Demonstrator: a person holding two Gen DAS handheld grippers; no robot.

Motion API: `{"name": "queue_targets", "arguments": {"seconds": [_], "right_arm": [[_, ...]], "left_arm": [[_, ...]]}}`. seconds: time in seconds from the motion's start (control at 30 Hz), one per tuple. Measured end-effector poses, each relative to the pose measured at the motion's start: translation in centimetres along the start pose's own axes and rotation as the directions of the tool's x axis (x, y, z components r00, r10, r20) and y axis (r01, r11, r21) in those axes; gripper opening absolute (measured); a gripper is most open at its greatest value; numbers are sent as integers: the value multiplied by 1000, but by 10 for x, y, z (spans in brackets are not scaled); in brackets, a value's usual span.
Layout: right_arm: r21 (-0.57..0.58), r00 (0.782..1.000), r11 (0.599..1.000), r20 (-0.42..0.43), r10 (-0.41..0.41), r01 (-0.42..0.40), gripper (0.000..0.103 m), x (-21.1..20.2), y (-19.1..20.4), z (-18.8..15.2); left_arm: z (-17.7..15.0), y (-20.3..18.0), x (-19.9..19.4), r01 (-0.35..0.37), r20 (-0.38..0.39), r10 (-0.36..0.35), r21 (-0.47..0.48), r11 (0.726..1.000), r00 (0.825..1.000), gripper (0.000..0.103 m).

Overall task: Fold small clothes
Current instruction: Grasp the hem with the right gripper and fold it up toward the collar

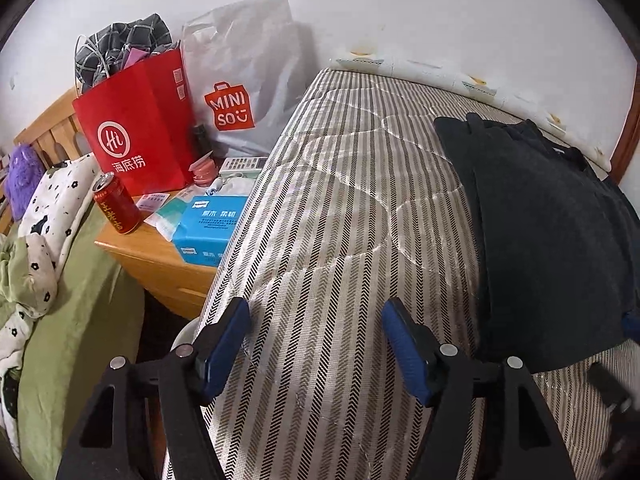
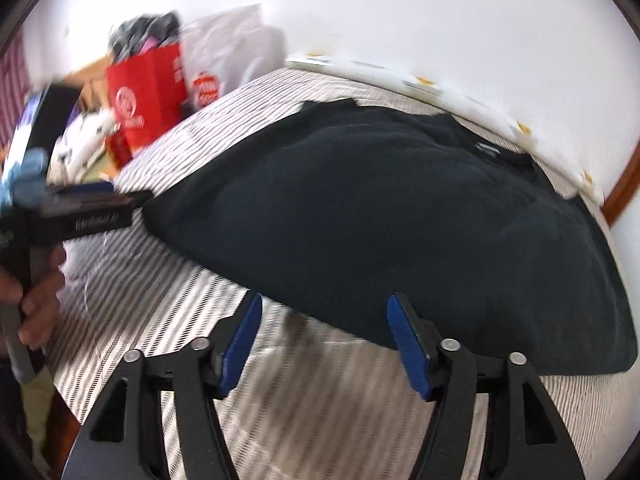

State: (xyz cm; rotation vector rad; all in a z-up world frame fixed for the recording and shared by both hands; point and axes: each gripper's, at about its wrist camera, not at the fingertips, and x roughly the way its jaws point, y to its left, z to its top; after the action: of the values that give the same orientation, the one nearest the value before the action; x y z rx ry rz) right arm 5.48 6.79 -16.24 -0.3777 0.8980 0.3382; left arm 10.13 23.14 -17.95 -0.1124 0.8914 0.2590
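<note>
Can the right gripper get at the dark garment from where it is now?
Probably yes: the right gripper is open just short of the dark garment's near edge, with only bare striped mattress between them.

A home bedroom is showing: a striped quilted mattress point(image 1: 340, 208) is lying beside a cluttered wooden nightstand point(image 1: 160, 264) and a green-sheeted bed point(image 1: 80, 300).

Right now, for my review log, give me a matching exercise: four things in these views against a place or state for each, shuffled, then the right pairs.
Things:
1. dark garment
2. red can
3. tissue box
4. left gripper

Places or states:
A. on the wooden nightstand, at its edge by the bed
B. open, nothing between the jaws
C. spread on the striped mattress
D. standing on the nightstand in front of the red bag

Pairs: 1-C, 2-D, 3-A, 4-B
</note>
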Motion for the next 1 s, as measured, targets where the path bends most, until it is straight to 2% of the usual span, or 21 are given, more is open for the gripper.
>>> {"name": "queue_targets", "arguments": {"seconds": [0.2, 0.37, 0.4, 0.47, 0.53, 0.57, 0.67, 0.8, 0.9, 1.0], "right_arm": [[-131, 998, 989, 8, -66, 67, 70, 23, 35, 8], [-145, 995, 985, 58, -86, 93, 71, 36, 39, 24], [-139, 994, 986, 67, -83, 92, 68, 39, 38, 27], [-135, 993, 986, 82, -86, 96, 42, 41, 37, 30], [-117, 989, 987, 108, -100, 113, 28, 37, 28, 33], [-100, 991, 990, 105, -85, 95, 25, 35, 23, 35], [6, 993, 999, 114, 33, -34, 21, 23, -6, 42], [131, 974, 978, 181, 135, -160, 21, -3, -53, 51], [212, 953, 950, 248, 173, -227, 20, -22, -94, 54], [282, 940, 925, 298, 168, -255, 20, -39, -139, 49]], "left_arm": [[0, 2, 1, 14, -3, -14, -8, 1000, 1000, 74], [-1, 1, 1, 18, -6, -18, -6, 1000, 1000, 77], [-1, 1, 1, 18, -6, -18, -7, 1000, 1000, 77], [-1, 1, 1, 16, -6, -16, -4, 1000, 1000, 78], [-1, -1, 1, 5, -7, -5, 5, 1000, 1000, 78], [-2, -2, 0, 2, -6, -2, 7, 1000, 1000, 78], [-3, -13, -3, -13, 2, 13, 29, 999, 1000, 78], [-2, -41, -10, 10, -4, -9, 62, 998, 1000, 78], [1, -64, -18, 41, 15, -42, 80, 996, 999, 78], [5, -88, -24, 65, 25, -68, 96, 993, 997, 78]]}}
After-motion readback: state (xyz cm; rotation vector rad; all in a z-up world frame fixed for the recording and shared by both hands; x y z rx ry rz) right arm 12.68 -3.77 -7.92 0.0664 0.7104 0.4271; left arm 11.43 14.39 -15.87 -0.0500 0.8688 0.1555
